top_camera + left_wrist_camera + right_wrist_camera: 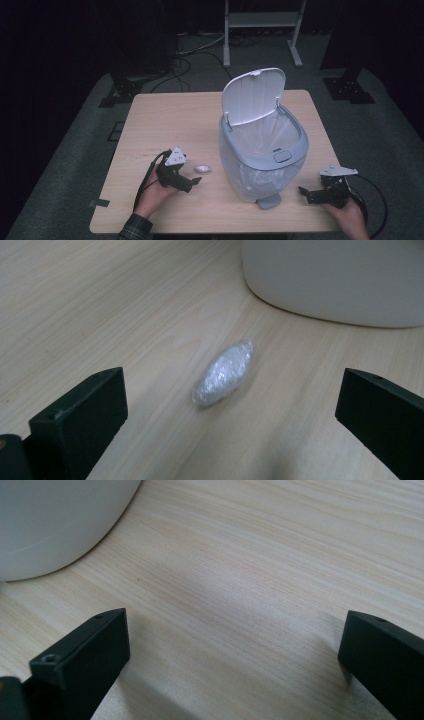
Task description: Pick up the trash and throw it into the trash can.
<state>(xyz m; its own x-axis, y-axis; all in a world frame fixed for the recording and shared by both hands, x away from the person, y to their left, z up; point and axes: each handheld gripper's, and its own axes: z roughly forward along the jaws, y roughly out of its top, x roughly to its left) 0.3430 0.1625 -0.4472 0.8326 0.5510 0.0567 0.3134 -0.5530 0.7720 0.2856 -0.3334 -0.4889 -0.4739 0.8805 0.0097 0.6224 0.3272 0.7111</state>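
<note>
A small wad of crumpled clear plastic [203, 169] lies on the wooden table [165, 120], left of a white pedal bin [260, 165] whose lid [253, 95] stands up. The bin holds a clear liner bag. My left gripper [196, 182] is open just short of the wad [223, 373], which lies ahead between the spread jaws, untouched. My right gripper [303, 192] is open at the bin's right, low over bare table [240, 580], with the bin's curved wall [55, 520] at the upper left of its view.
The bin's grey pedal [269, 201] sticks out toward the table's front edge. A white frame stand [262, 30] and cables lie on the dark floor behind the table. Bare wood stretches across the table's left and far side.
</note>
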